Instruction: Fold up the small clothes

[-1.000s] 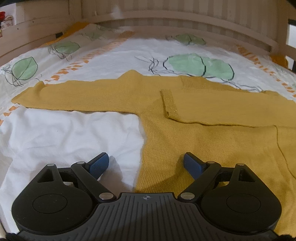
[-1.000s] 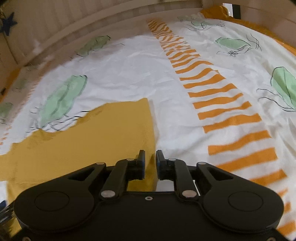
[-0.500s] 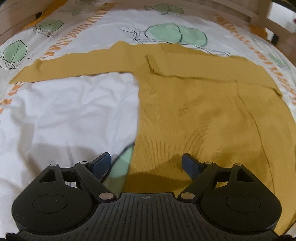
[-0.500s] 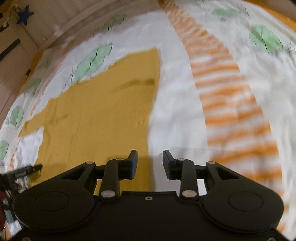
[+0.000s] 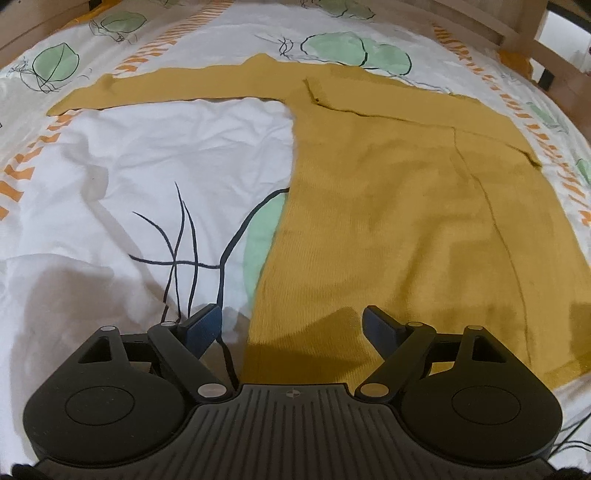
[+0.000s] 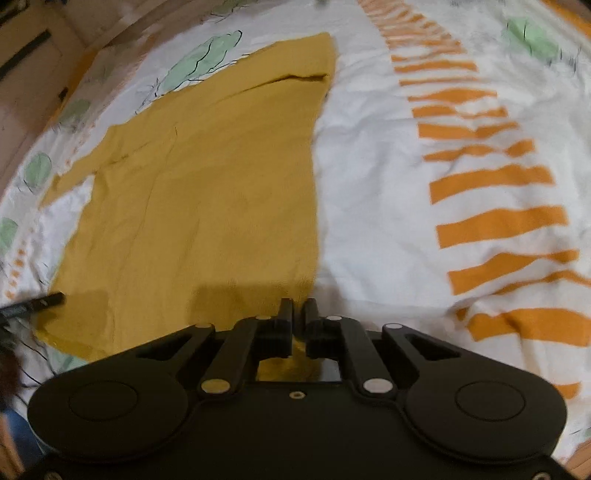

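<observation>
A mustard-yellow knit sweater (image 5: 388,206) lies flat on the bed, hem nearest me. One sleeve (image 5: 166,86) stretches out to the left; the other sleeve (image 5: 406,107) is folded across the chest. My left gripper (image 5: 291,317) is open above the hem's left corner, with the sweater's side edge running between its blue pads (image 5: 205,325). In the right wrist view the sweater (image 6: 207,199) fills the left half. My right gripper (image 6: 301,308) is shut at the hem's right corner, with yellow cloth showing between and under its fingers.
The bed cover (image 5: 129,177) is white with green leaves and orange dashes (image 6: 498,225). A wooden bed frame (image 5: 517,33) curves around the far side. A black part of the other gripper (image 6: 37,304) pokes in at the left edge of the right wrist view.
Both views have drawn back from the sweater's upper part to its hem. The right jaws went wider half a second ago and have now shut at the hem corner. The left jaws stayed wide.
</observation>
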Tool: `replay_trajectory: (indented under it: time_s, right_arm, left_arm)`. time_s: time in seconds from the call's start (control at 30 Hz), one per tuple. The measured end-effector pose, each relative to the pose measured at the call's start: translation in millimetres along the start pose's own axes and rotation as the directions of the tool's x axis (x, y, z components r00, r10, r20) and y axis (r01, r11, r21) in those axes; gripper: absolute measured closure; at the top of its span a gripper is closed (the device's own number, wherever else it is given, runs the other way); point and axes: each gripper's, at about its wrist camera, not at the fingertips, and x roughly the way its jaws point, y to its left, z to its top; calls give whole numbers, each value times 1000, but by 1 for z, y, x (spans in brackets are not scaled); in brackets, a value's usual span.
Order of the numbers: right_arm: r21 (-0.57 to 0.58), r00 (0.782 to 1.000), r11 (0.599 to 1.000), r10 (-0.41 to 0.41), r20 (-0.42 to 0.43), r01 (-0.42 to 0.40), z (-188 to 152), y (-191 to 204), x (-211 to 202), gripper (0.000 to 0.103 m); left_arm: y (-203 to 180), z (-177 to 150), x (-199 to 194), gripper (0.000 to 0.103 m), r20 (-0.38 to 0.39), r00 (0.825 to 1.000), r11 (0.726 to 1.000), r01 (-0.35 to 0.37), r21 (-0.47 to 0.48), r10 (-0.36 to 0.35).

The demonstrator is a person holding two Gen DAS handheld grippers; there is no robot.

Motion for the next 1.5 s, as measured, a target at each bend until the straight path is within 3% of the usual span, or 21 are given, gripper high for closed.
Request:
replay_trajectory:
  time_s: [0.13, 0.27, 0.3, 0.33, 0.37, 0.5, 0.6, 0.77, 0.83, 0.97, 1.1, 1.17, 1.3, 1.5]
  right_arm:
    - [-18, 999, 999, -39, 9, 39, -8, 2, -5, 90]
    - [-29, 993, 997, -62, 101, 65, 1, 14, -22, 75]
    - [-34, 990, 997, -59, 127, 64, 5, 20, -26, 68]
    - [-36, 986, 998, -50, 162, 57, 10, 25, -31, 53]
    - [-40, 981, 998, -33, 193, 42, 16, 31, -36, 44]
    - [-58, 955, 998, 50, 291, -35, 46, 62, -44, 40]
    - [-60, 928, 992, 128, 349, -114, 72, 86, -37, 27]
    - [-108, 889, 985, 166, 426, -132, 104, 131, 0, 21]
    - [-108, 881, 988, 145, 450, -107, 113, 147, 20, 17]
    - [-172, 863, 985, 74, 500, 15, 121, 181, 61, 16]
    - [-227, 861, 974, 91, 500, 29, 127, 192, 103, 18]
    - [-223, 860, 974, 82, 504, 37, 126, 190, 116, 21]
    - [-183, 855, 980, 29, 518, 78, 127, 183, 141, 27]
    - [-124, 872, 987, -31, 489, 105, 129, 178, 169, 32]
  left_arm:
    - [11, 0, -10, 20, 19, 1000, 999, -1, -52, 2]
    - [23, 11, -20, 21, 70, 998, 996, 6, -86, 0]
    - [26, 15, -24, 21, 91, 996, 996, 10, -93, -1]
    - [29, 20, -27, 21, 112, 994, 995, 12, -100, -1]
    - [31, 26, -31, 21, 135, 991, 994, 15, -108, -1]
    - [46, 55, -42, 21, 222, 975, 989, 39, -145, -6]
    - [55, 78, -44, 21, 263, 964, 985, 20, -169, 25]
    - [73, 114, -43, 21, 342, 932, 979, -54, -195, 120]
    - [83, 124, -39, 21, 363, 919, 974, -75, -216, 151]
    - [104, 137, -24, 21, 403, 894, 963, -96, -252, 194]
    - [127, 142, -1, 22, 406, 878, 949, -145, -281, 254]
    - [140, 145, 12, 31, 388, 882, 942, -156, -297, 268]
    - [166, 153, 32, 31, 355, 890, 927, -166, -335, 287]
    - [202, 168, 54, 31, 311, 889, 890, -193, -413, 336]
